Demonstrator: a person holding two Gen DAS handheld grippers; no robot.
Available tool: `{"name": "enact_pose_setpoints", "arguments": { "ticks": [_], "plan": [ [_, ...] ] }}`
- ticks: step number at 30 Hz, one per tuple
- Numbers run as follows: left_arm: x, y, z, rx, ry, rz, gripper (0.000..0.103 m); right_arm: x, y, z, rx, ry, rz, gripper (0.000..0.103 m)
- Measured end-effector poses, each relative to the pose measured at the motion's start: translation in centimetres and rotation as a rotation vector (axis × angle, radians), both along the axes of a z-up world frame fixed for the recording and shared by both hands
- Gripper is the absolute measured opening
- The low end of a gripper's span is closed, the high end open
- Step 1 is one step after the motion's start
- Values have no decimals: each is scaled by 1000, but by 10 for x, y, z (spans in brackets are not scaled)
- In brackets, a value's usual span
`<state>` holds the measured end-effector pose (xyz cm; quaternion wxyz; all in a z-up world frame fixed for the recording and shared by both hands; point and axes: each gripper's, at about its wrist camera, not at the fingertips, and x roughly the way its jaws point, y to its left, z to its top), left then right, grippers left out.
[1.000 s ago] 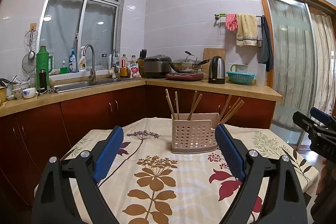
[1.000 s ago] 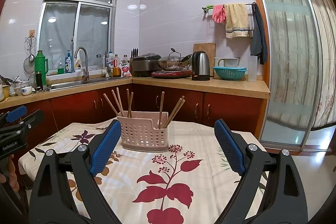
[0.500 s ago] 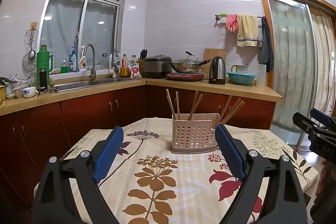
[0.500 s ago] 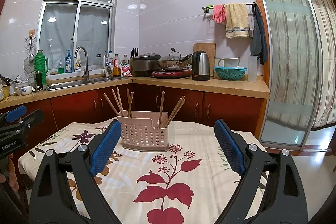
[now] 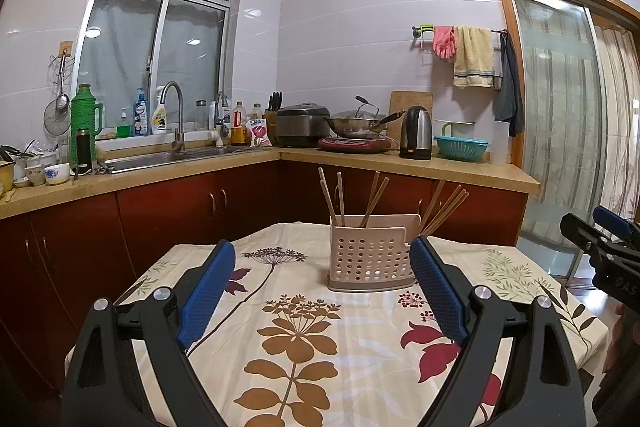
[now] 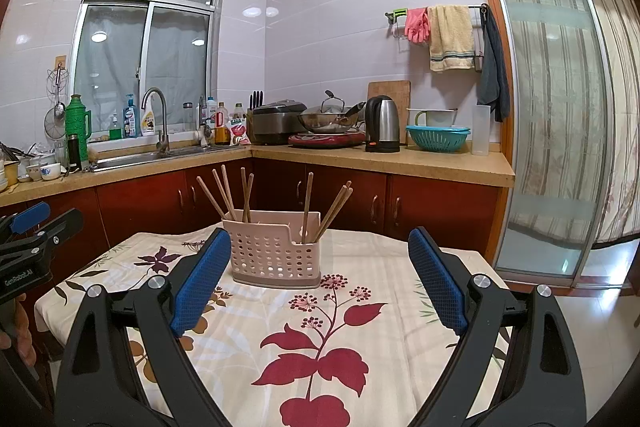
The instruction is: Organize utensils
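Both grippers hang released and empty, the left gripper and right gripper spread wide above the floral tablecloth. Just ahead, wooden chopsticks lean scattered in a perforated pink caddy: light, stiff, slippery-looking, best pinched mid-shaft.

Perforated matt plastic holder, wooden chopsticks, printed cloth tablecloth.

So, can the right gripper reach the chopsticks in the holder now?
Probably yes: the right gripper is open, the chopsticks stand above the pink holder, and only bare tablecloth lies between.
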<state>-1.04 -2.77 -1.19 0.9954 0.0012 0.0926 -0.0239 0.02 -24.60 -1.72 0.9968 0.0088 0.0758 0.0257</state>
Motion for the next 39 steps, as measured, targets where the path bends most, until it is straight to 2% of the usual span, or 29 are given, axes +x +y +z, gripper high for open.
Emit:
{"name": "enact_pose_setpoints", "arguments": {
  "ticks": [16, 26, 30, 34, 39],
  "plan": [
    [5, 3, -2, -13, 10, 12, 88, 0, 0, 0, -1, 1, 0, 88],
    [9, 3, -4, -38, 24, 26, 95, -1, 3, -7, -3, 10, 2, 88],
    [11, 0, -5, -7, 27, 21, 96, 1, 3, -9, -3, 13, 2, 88],
    [9, -1, -2, 15, -9, 25, 96, 2, 3, -11, -2, 17, 1, 88],
    [15, 3, -2, 0, -3, 17, 96, 6, -1, -15, 2, 29, -1, 88]
  ]
}}
